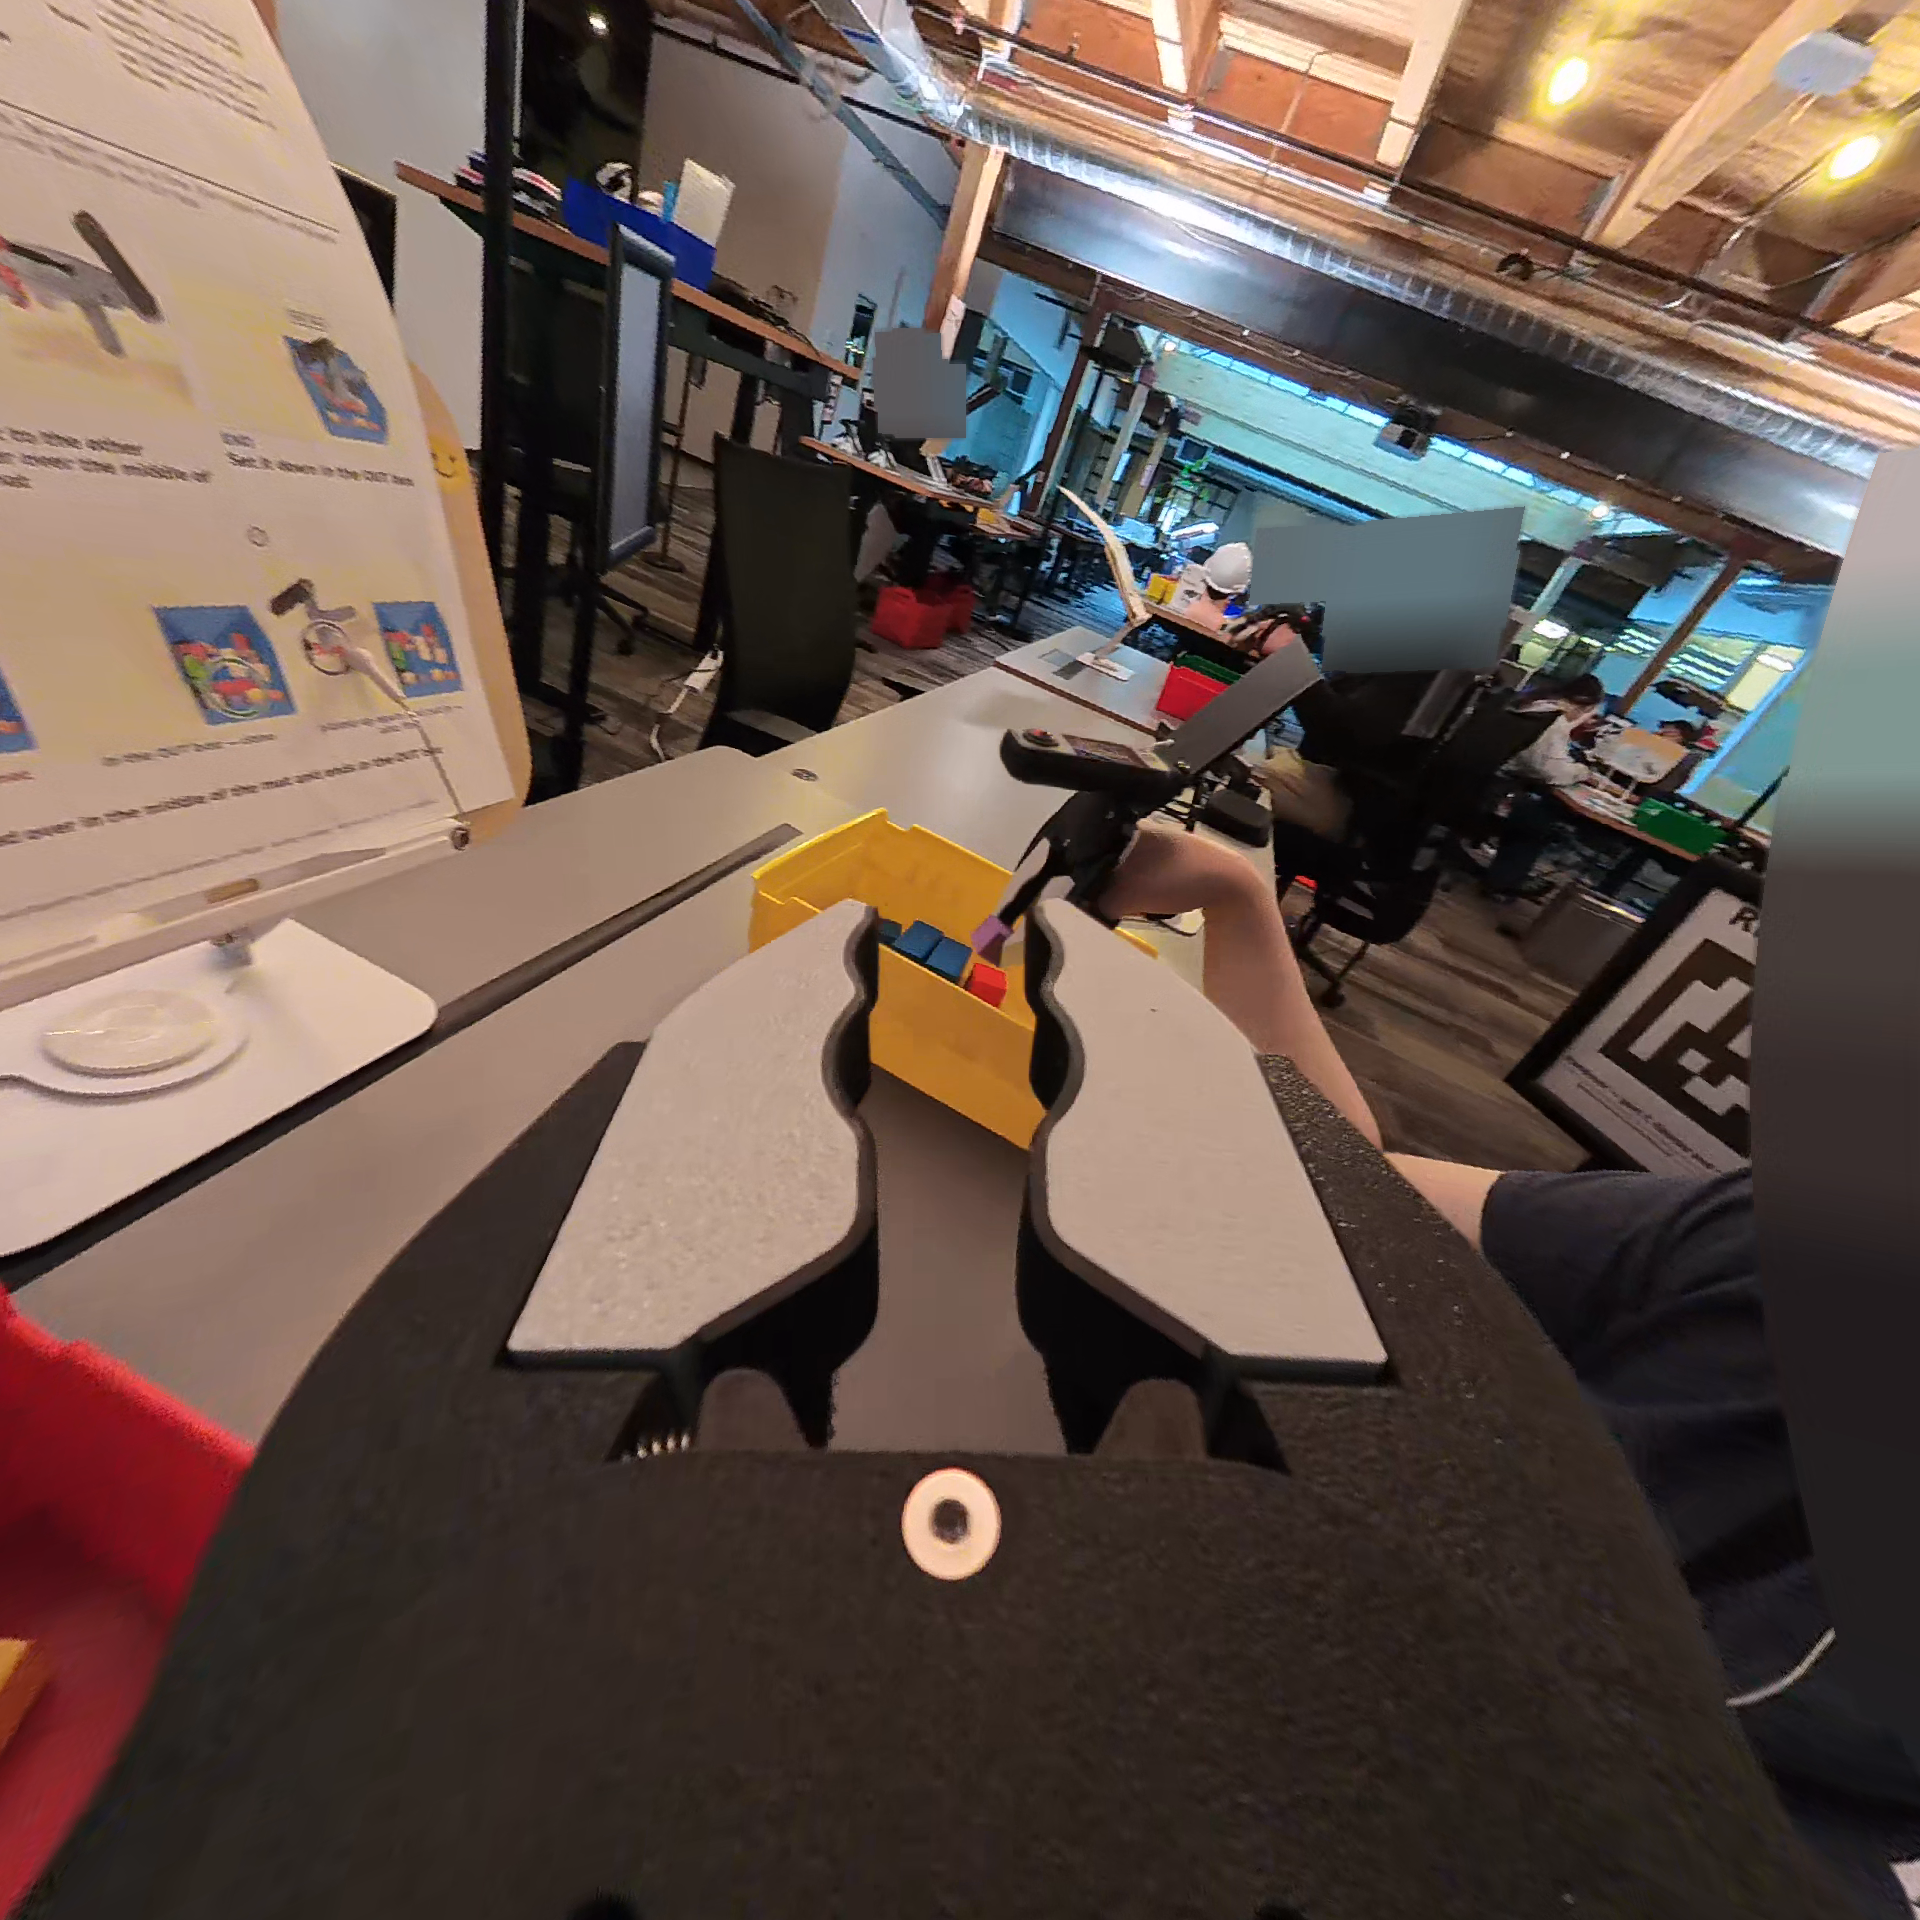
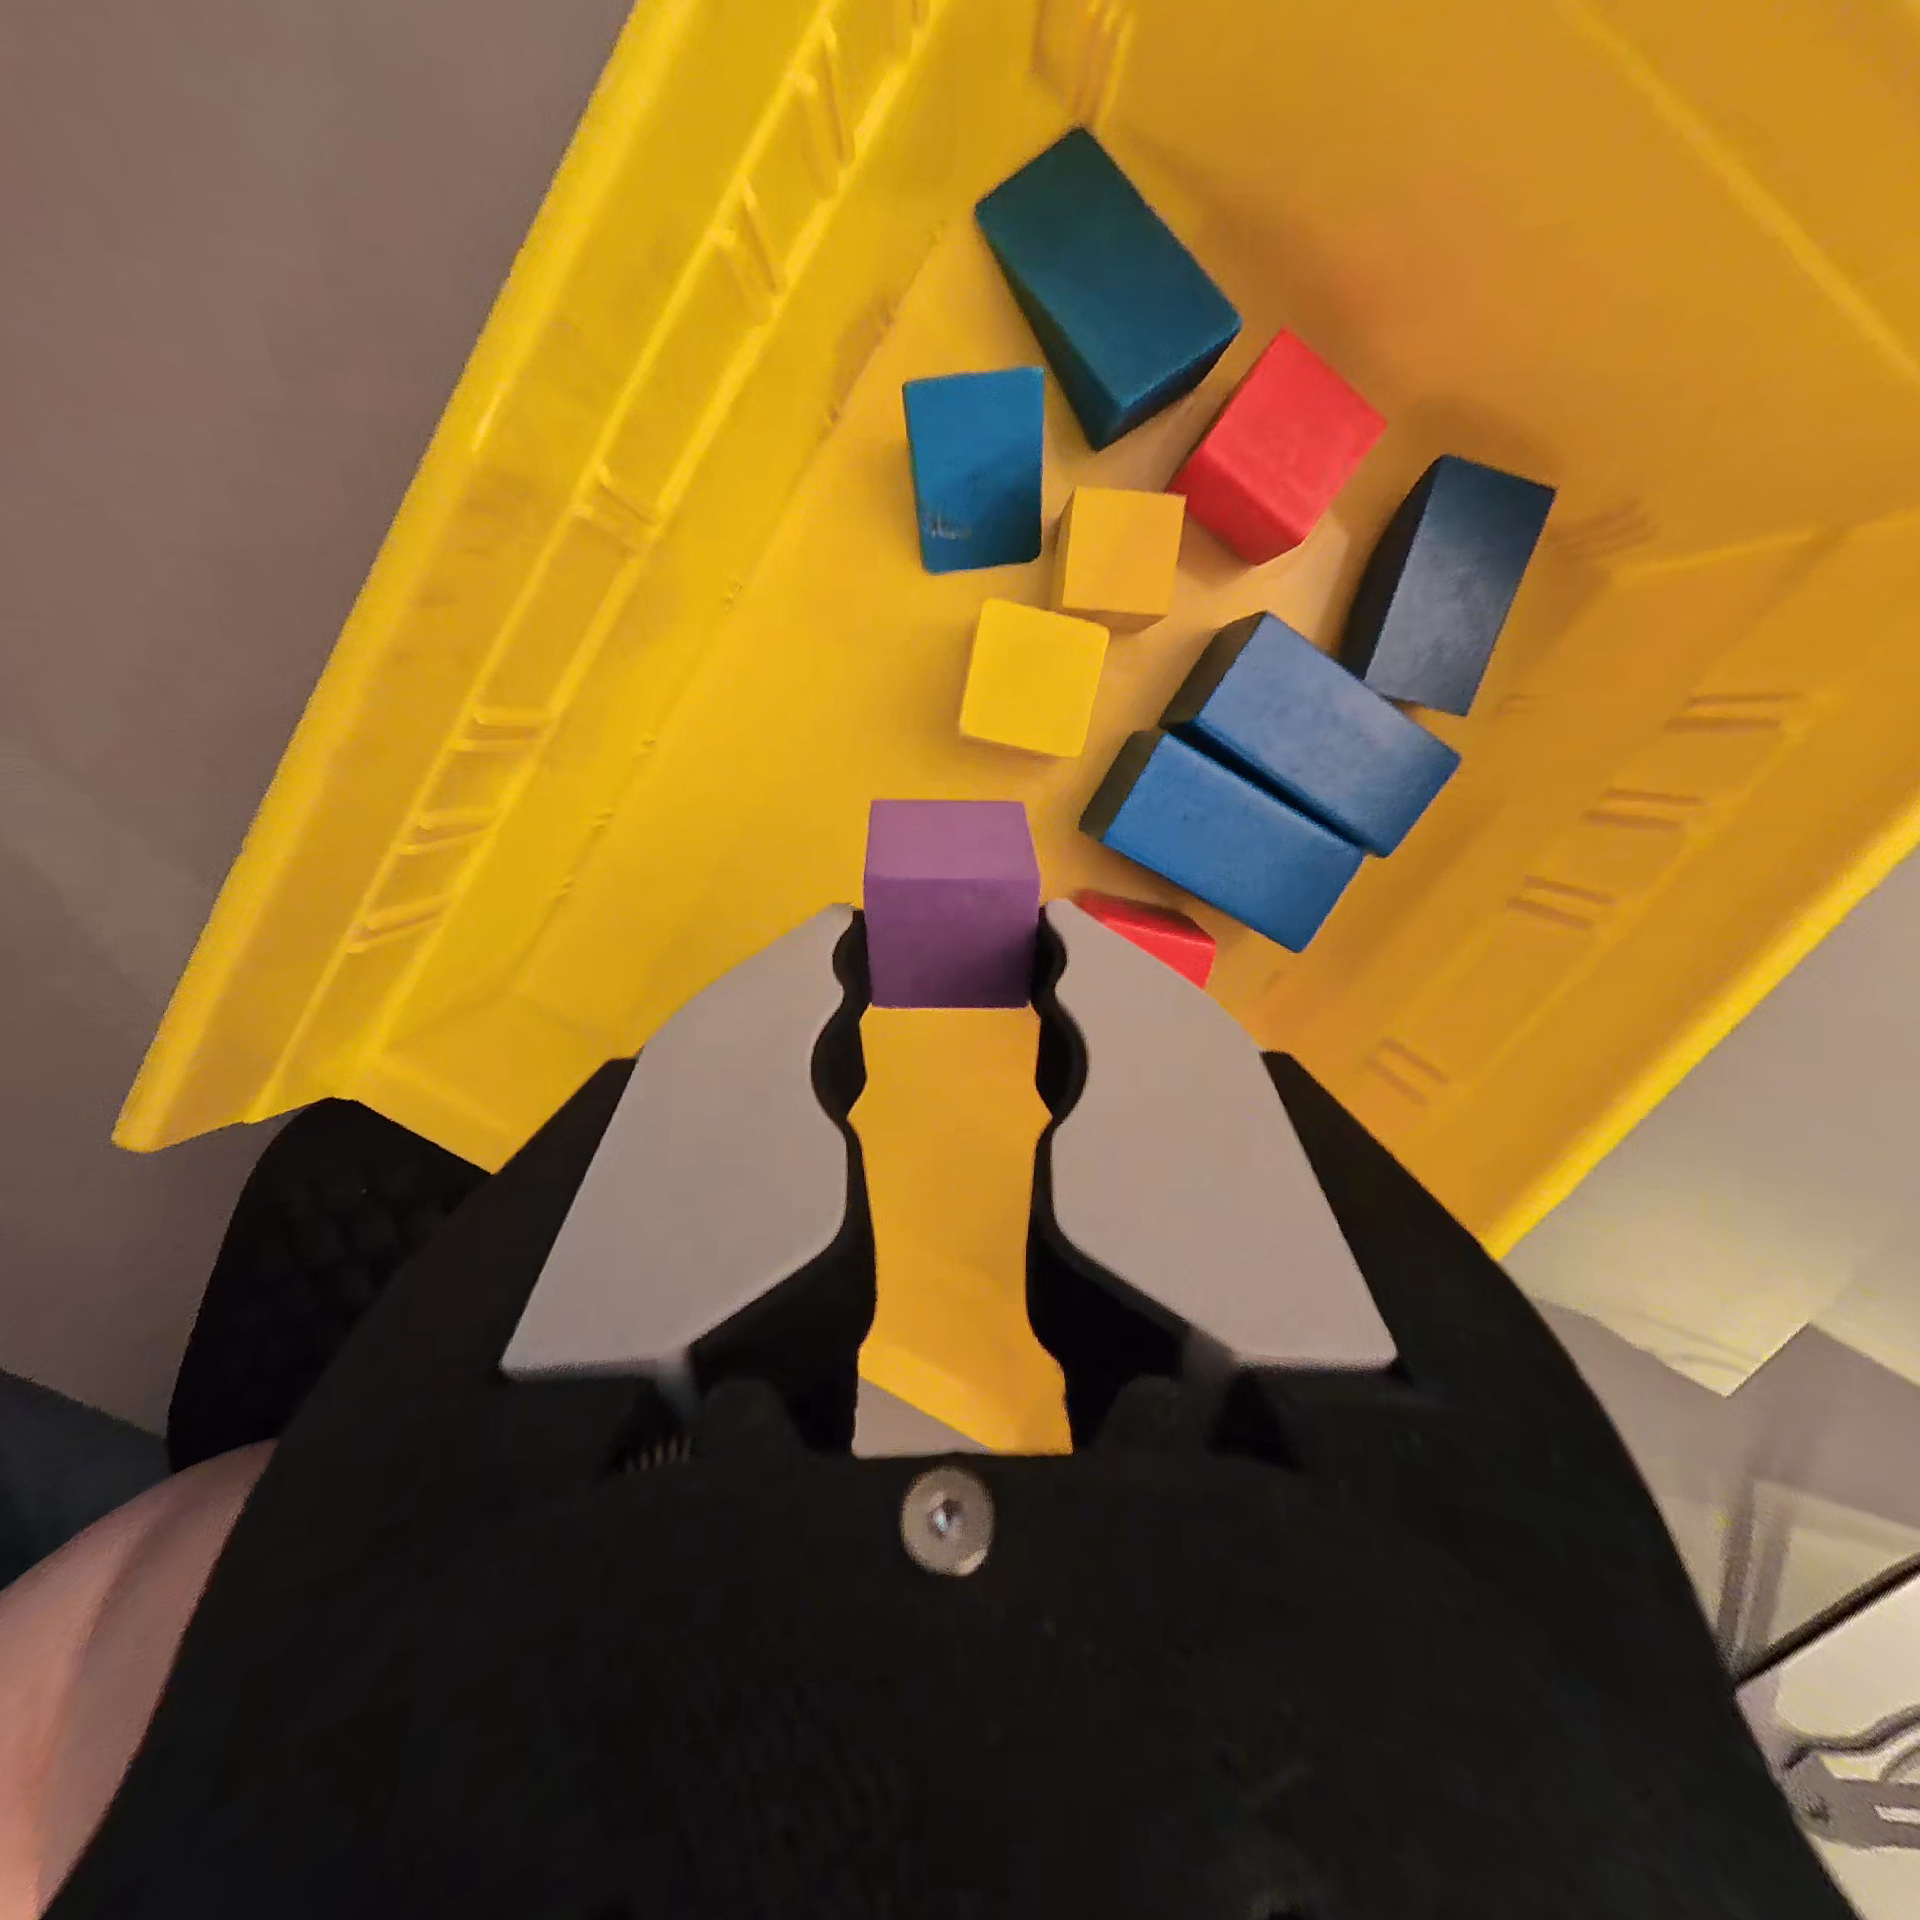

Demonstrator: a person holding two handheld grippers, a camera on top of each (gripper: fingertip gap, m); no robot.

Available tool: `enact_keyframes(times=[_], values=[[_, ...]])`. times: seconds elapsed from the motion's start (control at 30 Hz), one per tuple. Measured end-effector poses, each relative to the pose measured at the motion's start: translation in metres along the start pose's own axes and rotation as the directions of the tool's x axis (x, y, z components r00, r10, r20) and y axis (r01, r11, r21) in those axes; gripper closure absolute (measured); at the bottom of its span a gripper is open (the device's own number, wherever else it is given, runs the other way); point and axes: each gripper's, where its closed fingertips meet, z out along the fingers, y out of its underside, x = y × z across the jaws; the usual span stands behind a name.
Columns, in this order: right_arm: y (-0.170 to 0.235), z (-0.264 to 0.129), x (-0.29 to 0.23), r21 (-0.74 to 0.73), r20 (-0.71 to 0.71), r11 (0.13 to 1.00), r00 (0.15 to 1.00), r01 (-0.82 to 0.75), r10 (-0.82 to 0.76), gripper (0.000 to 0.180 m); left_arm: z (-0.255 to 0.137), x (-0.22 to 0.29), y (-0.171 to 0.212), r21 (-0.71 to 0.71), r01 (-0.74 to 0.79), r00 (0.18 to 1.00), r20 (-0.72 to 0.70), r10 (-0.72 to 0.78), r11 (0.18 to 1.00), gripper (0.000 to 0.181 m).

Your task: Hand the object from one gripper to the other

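Observation:
In the right wrist view, my right gripper (image 2: 951,920) is shut on a purple cube (image 2: 951,899) held at its fingertips, above the inside of a yellow bin (image 2: 623,623). Several blue, red and yellow blocks lie on the bin floor. In the left wrist view, my left gripper (image 1: 951,920) is open and empty, pointing at the yellow bin (image 1: 935,1039) from the near side. The right gripper (image 1: 1060,862) shows there above the bin, with the purple cube (image 1: 990,935) at its tip.
The bin stands on a grey table (image 1: 520,1091). An instruction sheet on a white stand (image 1: 208,987) is at the left. A red bin (image 1: 94,1507) is at the near left. A person's forearm (image 1: 1247,935) reaches in from the right.

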Motion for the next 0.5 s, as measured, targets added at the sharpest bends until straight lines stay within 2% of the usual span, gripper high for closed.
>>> enact_keyframes(times=[0.3,0.5], values=[[0.020,0.031,0.002,-0.139,0.074,0.988,0.994,-0.067,0.078,0.150,-0.011,-0.005,-0.004,0.006,-0.009,0.998,0.056,0.009,1.000,0.155],[0.025,0.047,0.009,-0.196,0.053,0.973,0.990,-0.122,0.134,0.150,-0.015,-0.010,-0.002,-0.007,-0.002,0.996,0.084,0.002,1.000,0.155]])
